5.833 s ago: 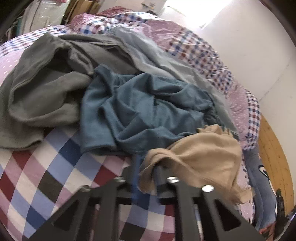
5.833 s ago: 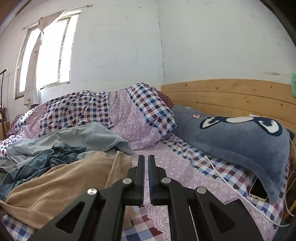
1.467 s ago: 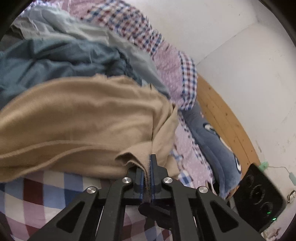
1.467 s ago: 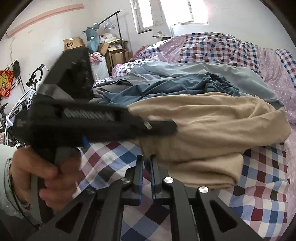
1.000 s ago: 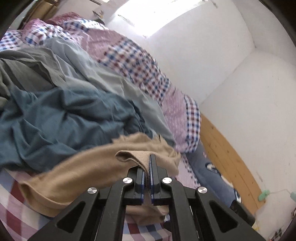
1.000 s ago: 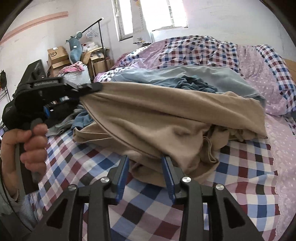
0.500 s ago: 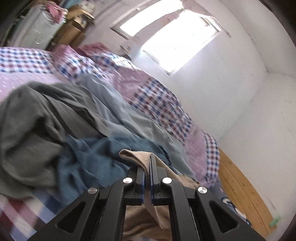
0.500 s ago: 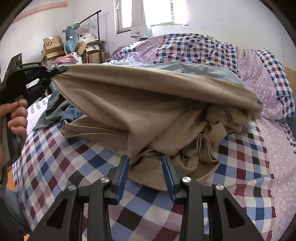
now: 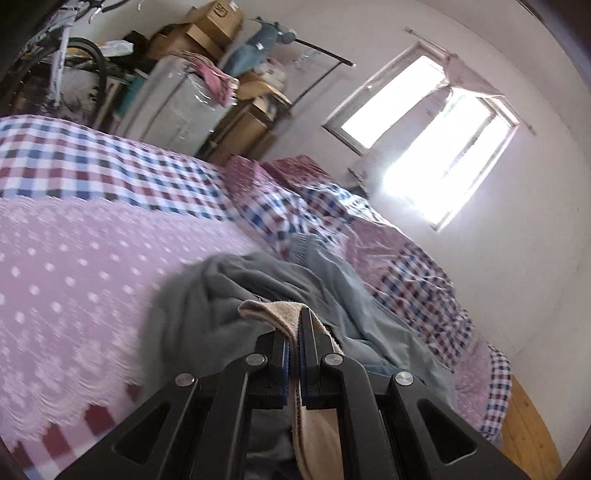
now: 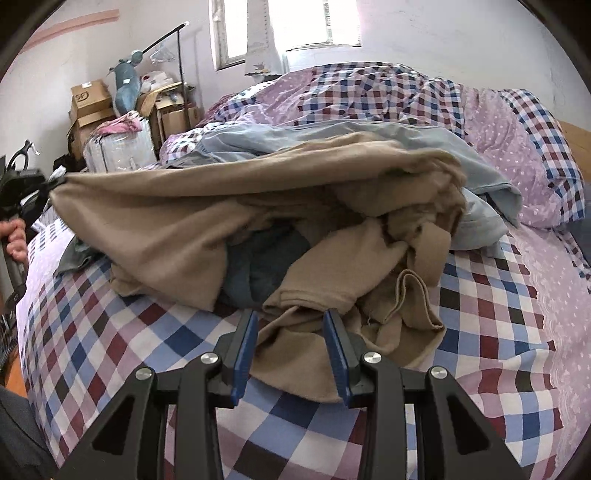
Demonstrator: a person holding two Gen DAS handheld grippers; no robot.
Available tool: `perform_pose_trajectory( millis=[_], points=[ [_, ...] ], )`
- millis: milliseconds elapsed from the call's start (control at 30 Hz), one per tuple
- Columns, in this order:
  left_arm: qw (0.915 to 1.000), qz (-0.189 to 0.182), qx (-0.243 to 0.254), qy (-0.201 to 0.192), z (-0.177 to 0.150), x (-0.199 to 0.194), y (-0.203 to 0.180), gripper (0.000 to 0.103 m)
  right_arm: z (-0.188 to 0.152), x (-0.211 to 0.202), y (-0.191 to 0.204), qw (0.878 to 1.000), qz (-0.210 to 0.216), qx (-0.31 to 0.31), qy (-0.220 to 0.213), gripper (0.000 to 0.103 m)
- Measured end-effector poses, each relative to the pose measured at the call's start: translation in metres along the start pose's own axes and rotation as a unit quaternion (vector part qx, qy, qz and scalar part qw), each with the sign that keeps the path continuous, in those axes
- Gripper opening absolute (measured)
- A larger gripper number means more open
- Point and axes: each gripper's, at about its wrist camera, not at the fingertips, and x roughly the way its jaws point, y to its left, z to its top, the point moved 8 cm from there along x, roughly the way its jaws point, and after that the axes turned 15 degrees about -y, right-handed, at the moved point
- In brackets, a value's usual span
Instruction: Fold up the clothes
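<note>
At the far left of the right wrist view, a person's hand [image 10: 14,240] grips the handle of the left gripper [image 10: 55,181], and the tip of that tool is pinched tight on one corner of the tan shirt [image 10: 192,218]. The left wrist view shows the same pinch up close: its two fingers are pressed together with a strip of the tan cloth squeezed between them. Behind it stand stacked cardboard boxes [image 10: 90,98]; the top one has a round mark that looks like "SF", too blurry to be sure. Next to the boxes are a blue stuffed toy [image 10: 127,86] and a wrapped white case [image 10: 118,147] with pink cloth on top. The tan shirt stretches from the lifted corner across to the right, where it sags in a bunched heap on the checked bed sheet [image 10: 147,332]. A dark blue shirt [image 10: 266,258] peeks out under the tan folds, and a pale blue shirt [image 10: 332,138] lies behind them. The right gripper [image 10: 290,325] is low in front, its blue-padded fingers spread apart on each side of a tan fold, not squeezing it. A rumpled checked quilt [image 10: 406,92] fills the back, under a bright window [image 10: 295,26].
</note>
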Motion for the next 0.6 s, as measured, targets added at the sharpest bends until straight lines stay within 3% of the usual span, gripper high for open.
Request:
perform_pose_trajectory(
  millis=[300, 500, 600],
  points=[
    [0.9971, 0.063, 0.004, -0.041, 0.031, -0.008, 0.044, 0.002, 0.015, -0.018, -0.053, 0.997, -0.051, 0.06, -0.026, 0.039],
    [0.9871, 0.131, -0.022, -0.09, 0.055, -0.022, 0.082, 0.002, 0.015, -0.031, -0.091, 0.991, -0.074, 0.105, -0.026, 0.041],
    [0.9834, 0.156, -0.028, -0.089, 0.056, -0.022, 0.096, 0.002, 0.011, -0.032, -0.1, 0.99, -0.073, 0.123, -0.015, 0.041]
  ],
)
